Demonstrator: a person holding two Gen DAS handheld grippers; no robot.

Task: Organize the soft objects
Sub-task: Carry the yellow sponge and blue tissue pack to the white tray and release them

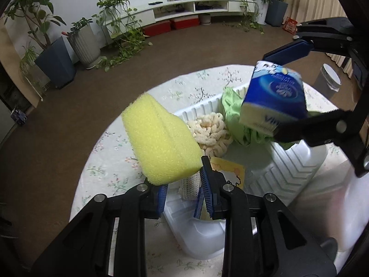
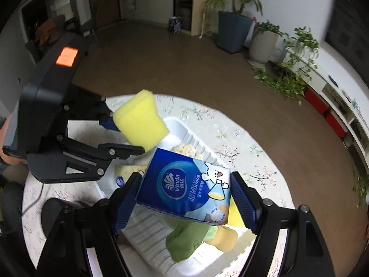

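Note:
My left gripper (image 1: 184, 180) is shut on a yellow sponge (image 1: 161, 138) and holds it above the near end of a white ribbed plastic basket (image 1: 288, 168). The sponge also shows in the right wrist view (image 2: 140, 120). My right gripper (image 2: 184, 194) is shut on a blue Vinda tissue pack (image 2: 186, 184), held above the basket (image 2: 147, 230); the pack shows in the left wrist view (image 1: 274, 97). Inside the basket lie a cream knitted item (image 1: 209, 133), a green cloth (image 1: 237, 115) and a yellow card-like pack (image 1: 228, 170).
The basket stands on a round table with a floral cloth (image 1: 110, 161). A white cylindrical bin (image 1: 329, 80) stands on the floor past the table. Potted plants (image 1: 55, 57) and a low white TV shelf (image 1: 184, 9) line the far wall.

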